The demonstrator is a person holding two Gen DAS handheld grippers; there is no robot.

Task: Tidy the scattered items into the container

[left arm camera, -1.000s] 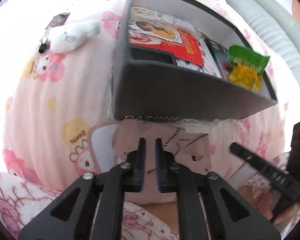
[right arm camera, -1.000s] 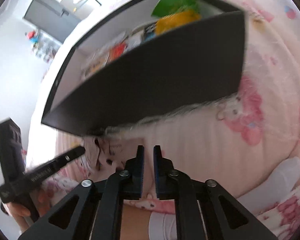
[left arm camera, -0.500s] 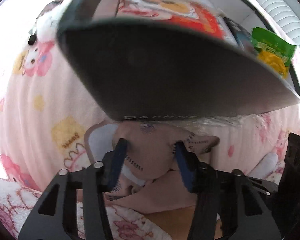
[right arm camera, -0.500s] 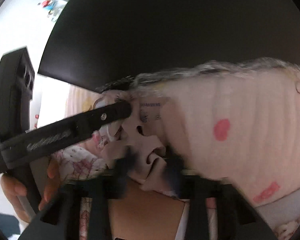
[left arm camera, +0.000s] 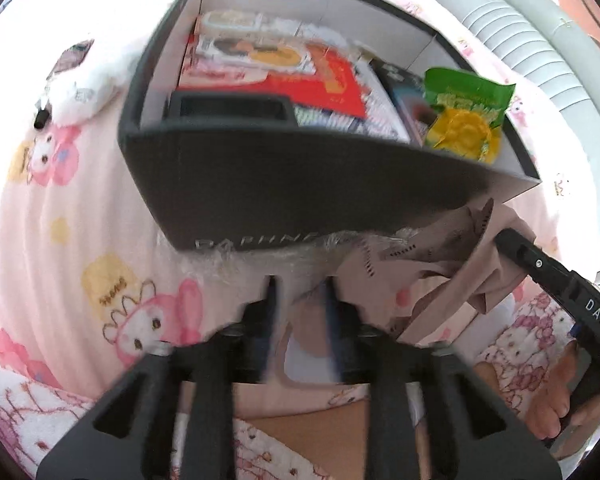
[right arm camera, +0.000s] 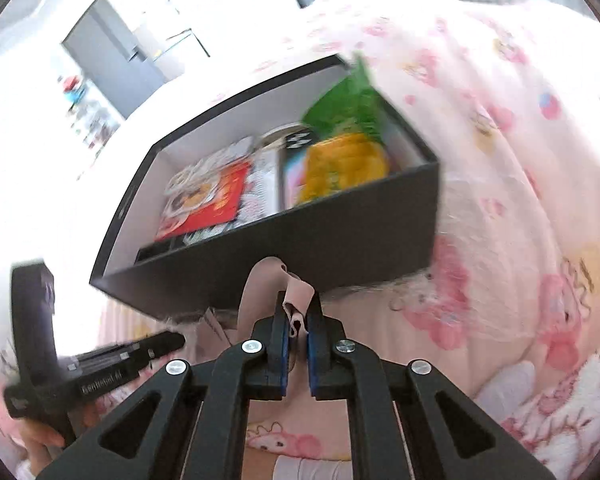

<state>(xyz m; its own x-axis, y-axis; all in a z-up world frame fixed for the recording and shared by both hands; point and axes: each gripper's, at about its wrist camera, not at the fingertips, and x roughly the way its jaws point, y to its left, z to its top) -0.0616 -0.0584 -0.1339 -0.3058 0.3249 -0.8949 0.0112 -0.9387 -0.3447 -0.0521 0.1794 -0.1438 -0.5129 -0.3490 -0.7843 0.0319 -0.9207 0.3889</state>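
Observation:
A black box [left arm camera: 260, 184] lies on the pink blanket. It holds a red card [left arm camera: 332, 80], a green and yellow snack packet [left arm camera: 464, 120] and other flat items. My right gripper [right arm camera: 296, 312] is shut on a crumpled beige printed bag [right arm camera: 260, 280], held just before the box's front wall [right arm camera: 300, 248]. In the left wrist view the bag [left arm camera: 440, 264] hangs at the right under the right gripper [left arm camera: 508, 240]. My left gripper [left arm camera: 300, 292] is blurred with its jaws opening. A pale end of the bag lies low between them, not pressed. The left gripper [right arm camera: 172, 340] also shows at the right wrist view's left edge.
A white plush toy [left arm camera: 88, 80] and a small dark card [left arm camera: 74, 54] lie on the blanket [left arm camera: 60, 200] left of the box. A grey ribbed hose [left arm camera: 540, 40] runs along the far right. A person's hand [left arm camera: 556, 400] grips the right handle.
The left jaws have spread and let the beige bag go. The right gripper swung in, closed on the bag and pulled it right and up toward the box's front wall.

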